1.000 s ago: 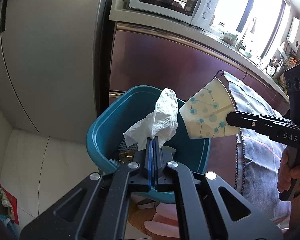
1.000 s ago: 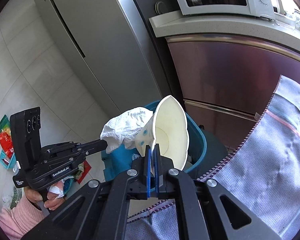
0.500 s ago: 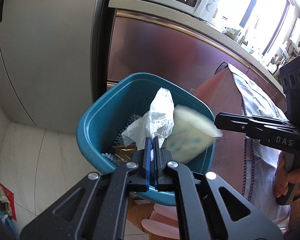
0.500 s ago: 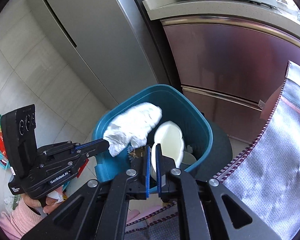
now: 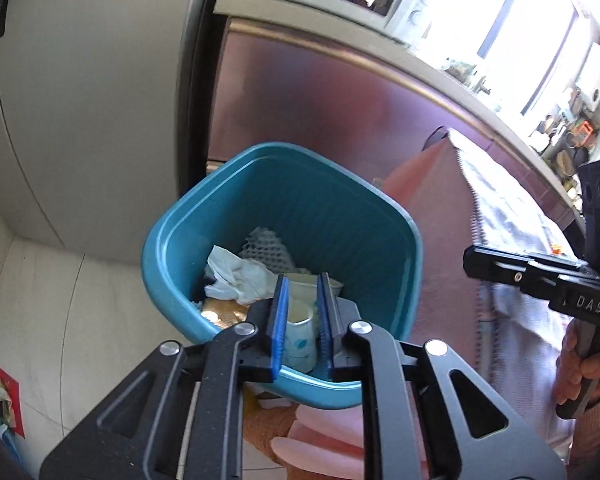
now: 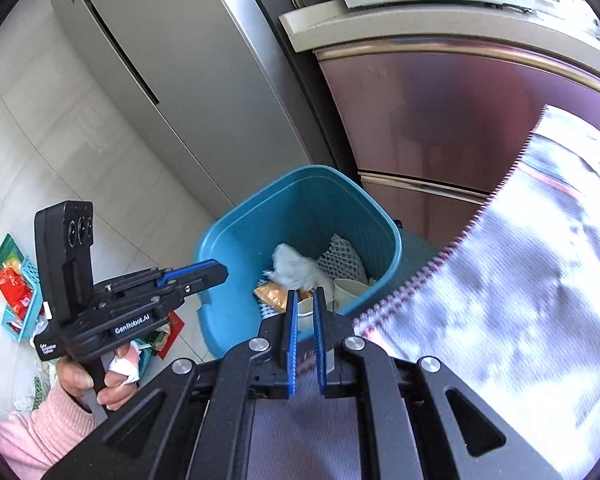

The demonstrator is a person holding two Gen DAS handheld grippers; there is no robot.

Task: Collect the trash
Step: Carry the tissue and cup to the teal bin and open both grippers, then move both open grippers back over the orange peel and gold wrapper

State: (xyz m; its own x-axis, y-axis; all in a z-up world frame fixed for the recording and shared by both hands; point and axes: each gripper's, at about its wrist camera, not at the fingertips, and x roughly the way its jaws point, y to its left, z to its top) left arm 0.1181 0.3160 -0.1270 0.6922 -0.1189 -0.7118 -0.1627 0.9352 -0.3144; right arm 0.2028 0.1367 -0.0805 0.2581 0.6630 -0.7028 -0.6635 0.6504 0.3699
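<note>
Steel fridge point(image 6: 148, 80) at 10 o'clock, ribbed teal plastic bin point(image 5: 332, 216) centre. Only the right view shows the snack basket point(image 6: 18, 300) at 9. Crumpled tissue point(image 5: 240, 280) and paper cup point(image 5: 298, 334), mouth up, lie in the bin. Left gripper point(image 5: 302, 324) opening, empty; right gripper point(image 6: 303, 340) slightly parted, empty.

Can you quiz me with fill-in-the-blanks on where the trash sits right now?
The crumpled tissue lies inside the teal ____. 
The paper cup with blue dots is ____ the bin. 
The left gripper holds ____ between its opening jaws. 
Missing words: bin; inside; nothing
</note>
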